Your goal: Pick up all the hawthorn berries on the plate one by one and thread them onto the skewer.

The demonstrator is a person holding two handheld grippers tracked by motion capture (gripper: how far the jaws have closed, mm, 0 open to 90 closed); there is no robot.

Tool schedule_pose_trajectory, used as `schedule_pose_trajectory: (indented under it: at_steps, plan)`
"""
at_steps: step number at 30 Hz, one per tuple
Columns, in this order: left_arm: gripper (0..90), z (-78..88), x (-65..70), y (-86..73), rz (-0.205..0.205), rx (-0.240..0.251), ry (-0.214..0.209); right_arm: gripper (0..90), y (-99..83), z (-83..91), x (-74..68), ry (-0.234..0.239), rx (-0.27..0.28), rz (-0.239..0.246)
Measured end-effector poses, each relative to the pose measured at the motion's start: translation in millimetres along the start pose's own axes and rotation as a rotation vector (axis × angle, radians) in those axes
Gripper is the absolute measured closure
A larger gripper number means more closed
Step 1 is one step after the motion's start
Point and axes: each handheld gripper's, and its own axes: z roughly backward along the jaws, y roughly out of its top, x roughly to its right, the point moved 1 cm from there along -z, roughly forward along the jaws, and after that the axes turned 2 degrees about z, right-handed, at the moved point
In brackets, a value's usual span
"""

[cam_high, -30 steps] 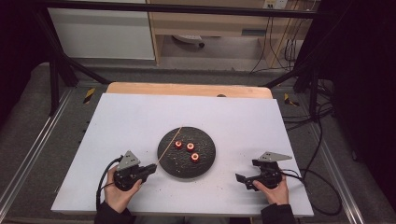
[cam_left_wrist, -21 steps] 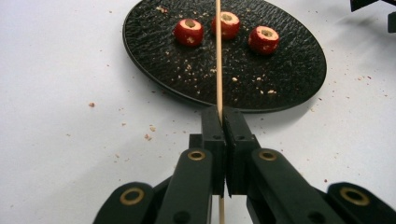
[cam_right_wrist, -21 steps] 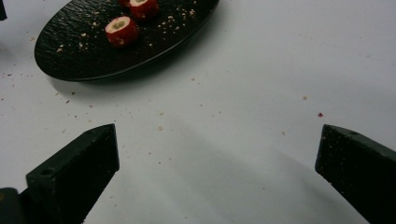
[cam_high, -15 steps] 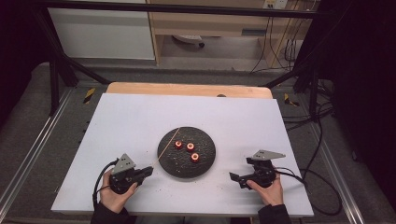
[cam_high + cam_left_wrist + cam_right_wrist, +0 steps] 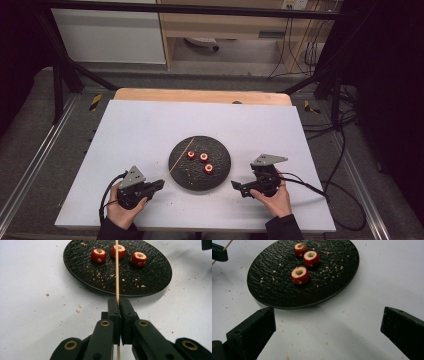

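Left gripper (image 5: 159, 184) is sitting near the table's (image 5: 140, 130) front left, jaws clamped on a thin wooden skewer (image 5: 117, 272). The skewer is pointing out over the black plate (image 5: 220, 177), its far part lying above the plate's left half. Right gripper (image 5: 236, 186) is resting at the front right, just beside the plate, jaws spread wide and holding nothing. Three red cored pieces (image 5: 300, 275) are lying close together on the plate at mid-table. Crumbs (image 5: 78, 309) are scattered on plate and table.
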Motion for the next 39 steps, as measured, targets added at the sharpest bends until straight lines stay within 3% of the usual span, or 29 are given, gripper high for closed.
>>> schedule_pose_trajectory:
  at_steps: [9,16,23,29,39]
  plan:
    - [88.0,-0.6,0.7,0.1,-0.005,0.000,0.004,2.6,32.8,-17.3,-14.3,0.003,-0.039,0.052]
    - [88.0,-1.1,-0.8,-0.2,-0.005,-0.008,0.002,6.0,50.6,-30.8,-21.1,0.012,-0.071,0.048]
    - [88.0,-1.9,-1.8,-0.2,-0.005,-0.014,0.006,6.8,65.3,-50.8,-27.3,0.000,-0.138,0.060]
    - [88.0,-3.1,-1.9,-0.3,-0.004,-0.019,0.005,12.8,73.0,-67.2,-30.8,0.001,-0.188,0.062]
    - [88.0,-4.1,-2.1,-0.4,-0.004,-0.024,0.003,33.1,79.5,-86.1,-32.2,0.039,-0.249,0.030]
